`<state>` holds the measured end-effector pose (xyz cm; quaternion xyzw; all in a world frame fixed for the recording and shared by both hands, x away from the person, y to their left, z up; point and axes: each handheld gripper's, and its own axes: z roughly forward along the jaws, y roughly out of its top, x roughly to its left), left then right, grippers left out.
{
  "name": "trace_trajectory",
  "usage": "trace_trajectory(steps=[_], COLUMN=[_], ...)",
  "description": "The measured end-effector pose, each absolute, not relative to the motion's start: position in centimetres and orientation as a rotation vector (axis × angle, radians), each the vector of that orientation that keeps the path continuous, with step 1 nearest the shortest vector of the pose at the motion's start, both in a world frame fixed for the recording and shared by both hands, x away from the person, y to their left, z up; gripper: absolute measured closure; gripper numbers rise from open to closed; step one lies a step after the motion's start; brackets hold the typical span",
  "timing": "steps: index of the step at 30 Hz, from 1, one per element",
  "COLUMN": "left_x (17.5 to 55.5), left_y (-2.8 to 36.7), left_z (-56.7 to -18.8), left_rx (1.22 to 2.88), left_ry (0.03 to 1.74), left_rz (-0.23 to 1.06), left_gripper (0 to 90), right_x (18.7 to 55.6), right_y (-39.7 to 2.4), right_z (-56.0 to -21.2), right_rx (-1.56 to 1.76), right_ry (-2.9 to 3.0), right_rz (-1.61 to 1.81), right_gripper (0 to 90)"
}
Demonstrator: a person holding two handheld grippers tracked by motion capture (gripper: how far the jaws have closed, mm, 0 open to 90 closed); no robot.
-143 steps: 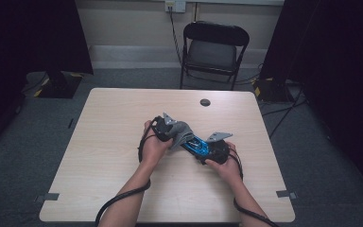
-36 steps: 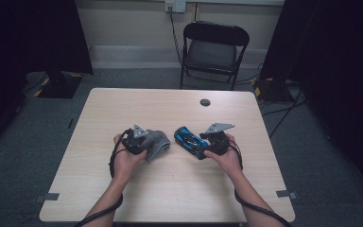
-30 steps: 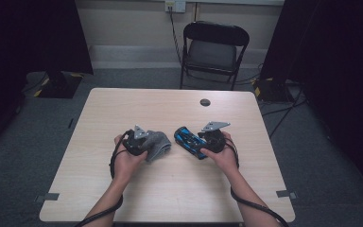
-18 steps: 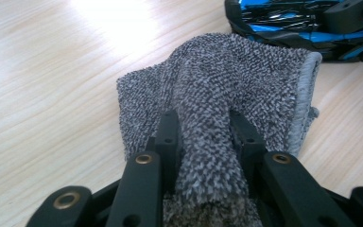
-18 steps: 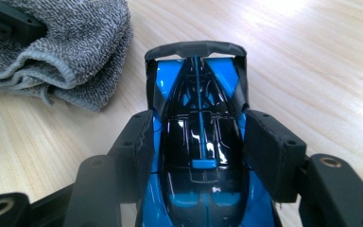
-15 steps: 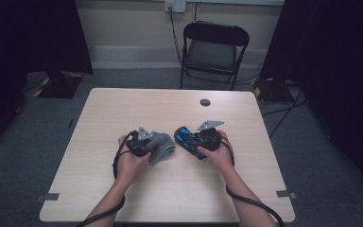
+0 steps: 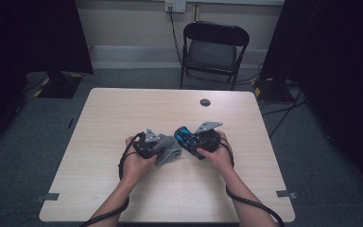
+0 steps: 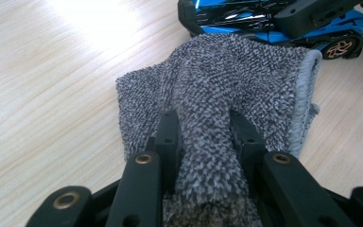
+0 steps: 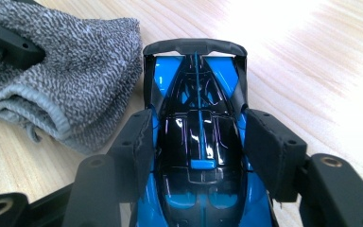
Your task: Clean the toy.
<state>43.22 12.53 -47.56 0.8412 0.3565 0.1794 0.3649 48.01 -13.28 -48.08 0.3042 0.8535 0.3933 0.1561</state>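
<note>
Pale wood-grain tabletop (image 7: 123,113) lies under both my hands, with a black folding chair (image 7: 213,47) and dark curtains beyond it. On the left, my left gripper (image 8: 203,137) has its jaws pressed tight on a bunched fold of the grey knitted cloth (image 8: 236,80); it looks soft and light and would slump anywhere I don't pinch it, so a gathered fold is the best hold. To its right, just beside the cloth, my right gripper (image 9: 196,142) clamps the blue toy car (image 9: 196,118) across its flanks, its jaws just now opening a touch. The car's glossy shell looks hard and slippery, so I'd grip the sides, not the thin rear wing.
</note>
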Motion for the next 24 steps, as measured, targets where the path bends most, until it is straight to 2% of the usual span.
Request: trace_trajectory(steps=[24], left_x=[42.5], left_y=[9.8], left_z=[-48.0], left_rx=[2.206], left_ry=[0.860], left_rz=[0.400], left_gripper=[69.8], right_x=[47.9], right_y=[-13.5], right_z=[-47.9], right_rx=[0.905], right_ry=[2.458], right_rz=[1.113], right_gripper=[43.4])
